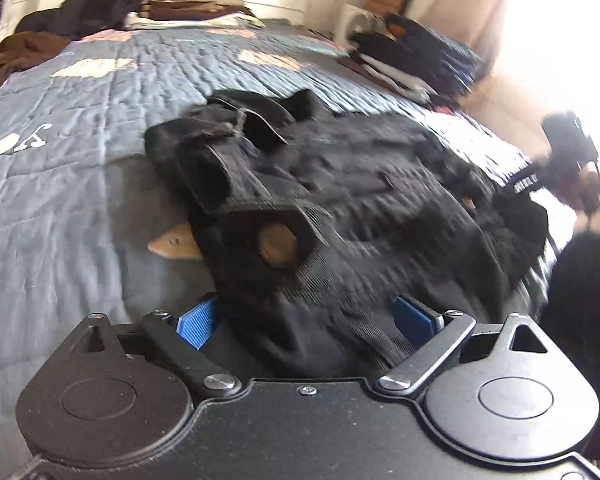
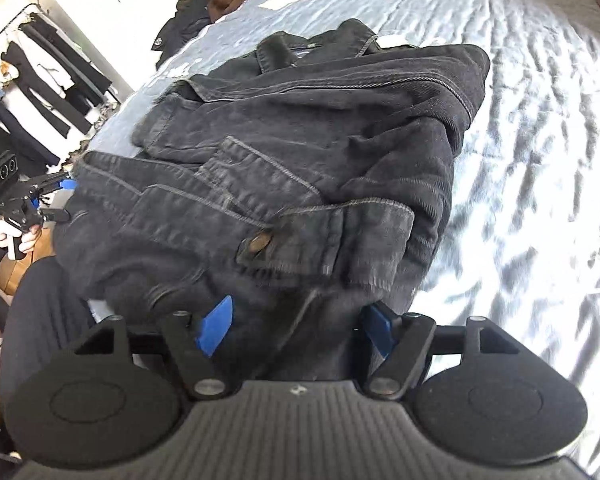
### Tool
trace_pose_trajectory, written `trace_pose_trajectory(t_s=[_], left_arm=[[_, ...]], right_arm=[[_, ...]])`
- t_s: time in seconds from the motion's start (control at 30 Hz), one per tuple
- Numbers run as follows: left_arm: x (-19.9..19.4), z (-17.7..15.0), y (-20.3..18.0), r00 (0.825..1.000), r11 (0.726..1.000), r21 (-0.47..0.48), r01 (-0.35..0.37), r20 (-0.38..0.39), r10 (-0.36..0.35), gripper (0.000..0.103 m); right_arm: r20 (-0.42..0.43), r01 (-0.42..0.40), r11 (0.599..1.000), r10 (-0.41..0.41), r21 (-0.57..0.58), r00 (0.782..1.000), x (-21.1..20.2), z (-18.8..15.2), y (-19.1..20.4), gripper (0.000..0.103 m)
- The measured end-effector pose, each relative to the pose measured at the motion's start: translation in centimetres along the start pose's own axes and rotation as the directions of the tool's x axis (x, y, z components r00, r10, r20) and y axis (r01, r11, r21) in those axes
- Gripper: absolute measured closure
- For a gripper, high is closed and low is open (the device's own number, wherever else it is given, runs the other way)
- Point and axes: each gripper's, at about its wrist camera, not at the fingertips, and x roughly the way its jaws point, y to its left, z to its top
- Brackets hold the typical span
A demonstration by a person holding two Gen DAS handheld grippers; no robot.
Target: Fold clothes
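Note:
A black denim jacket (image 1: 340, 184) lies partly folded on a grey-blue quilted bed (image 1: 60, 184), a brass button (image 1: 277, 245) showing on a cuff. My left gripper (image 1: 306, 322) is open, its blue pads (image 1: 198, 322) either side of the jacket's near edge. In the right wrist view the same jacket (image 2: 300, 152) fills the middle. My right gripper (image 2: 296, 330) is open, its pads (image 2: 216, 326) straddling the jacket's near edge. The left gripper also shows in the right wrist view (image 2: 58, 200) at the jacket's far left edge. The right gripper (image 1: 560, 168) shows blurred at the right of the left wrist view.
Folded clothes are stacked at the bed's far side (image 1: 192, 4) and far right (image 1: 412, 56). A brown garment (image 1: 12, 56) and a black one (image 1: 100, 4) lie loose at the far left. A rack of hanging clothes (image 2: 40, 80) stands beside the bed.

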Motion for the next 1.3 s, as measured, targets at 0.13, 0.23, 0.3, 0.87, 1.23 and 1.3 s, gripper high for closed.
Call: trace_pose_trajectory(t_s=[0.13,0.23,0.3,0.87,1.23,1.3], left_arm=[[0.7,0.9,0.4,0.998,0.999,-0.014,0.031,0.048,-0.03,0.011],[1.4,1.1,0.1,0.997,0.999,0.013,0.053,0.059,-0.053,0.018],[1.7,1.1,0.2,0.995,0.997,0.021,0.077,0.064,-0.078,0.061],[3.9,-0.2,-0.2,0.996,0.995,0.055,0.086,-0.036,-0.084,0.058],[3.4,-0.3,-1.4,0.996,0.993,0.085,0.081,-0.056,-0.077,0.044],[3.7,-0.4,-1.6,0.996,0.993,0.089,0.075,-0.06,-0.07,0.039]], right_arm=[[0.0,0.017,1.0,-0.017,-0.002,1.0,0.4,0.4,-0.2,0.031],[0.01,0.035,0.999,-0.035,-0.016,0.999,0.1,0.5,-0.3,0.031],[0.017,0.075,0.997,-0.075,-0.03,0.997,0.0,0.7,-0.4,0.03],[0.052,0.159,0.979,-0.153,-0.126,0.987,3.0,1.4,2.3,0.02],[0.142,0.365,0.84,-0.336,-0.401,0.931,1.9,-0.4,8.0,0.019],[0.141,0.368,0.852,-0.339,-0.374,0.93,1.6,-0.3,7.8,0.018]])
